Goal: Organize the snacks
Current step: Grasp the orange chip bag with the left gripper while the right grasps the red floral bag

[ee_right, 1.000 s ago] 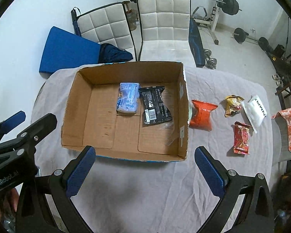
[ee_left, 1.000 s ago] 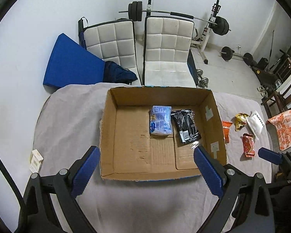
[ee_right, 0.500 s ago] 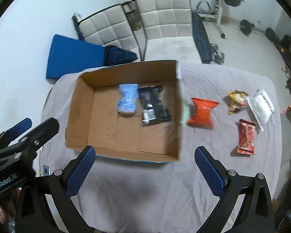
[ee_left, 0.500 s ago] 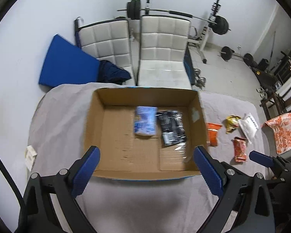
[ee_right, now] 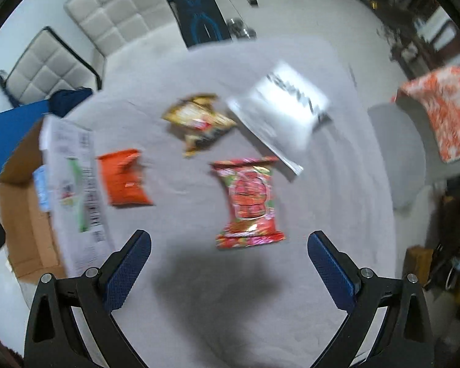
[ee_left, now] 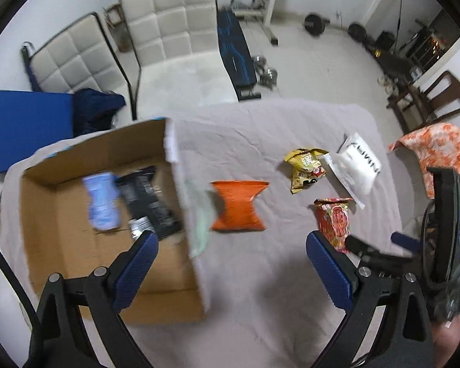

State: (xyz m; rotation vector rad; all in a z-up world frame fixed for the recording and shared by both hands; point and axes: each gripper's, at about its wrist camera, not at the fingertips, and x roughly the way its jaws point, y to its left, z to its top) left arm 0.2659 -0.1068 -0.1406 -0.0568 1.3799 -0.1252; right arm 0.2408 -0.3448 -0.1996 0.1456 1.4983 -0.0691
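Observation:
A cardboard box (ee_left: 46,263) sits on the grey cloth at the left, holding a pale blue packet (ee_left: 102,202) and a black packet (ee_left: 151,205). Right of it lie an orange packet (ee_left: 237,205), a yellow packet (ee_left: 306,165), a white pouch (ee_left: 355,165) and a red packet (ee_left: 334,220). My left gripper (ee_left: 233,271) hangs open above the cloth just below the orange packet. My right gripper (ee_right: 228,273) is open too, right below the red packet (ee_right: 250,202), with the orange packet (ee_right: 122,178), yellow packet (ee_right: 199,122) and white pouch (ee_right: 279,110) beyond.
The cloth-covered table (ee_right: 230,306) ends at the right near a chair draped in orange-patterned fabric (ee_right: 444,107). Two white padded chairs (ee_left: 171,30), a blue mat (ee_left: 27,128) and weight equipment (ee_left: 273,6) stand behind the table. The box wall (ee_right: 76,190) borders the right view's left side.
Both grippers have swung right, away from the box and over the loose packets. The right one has dropped closer to the red packet. Both stay open.

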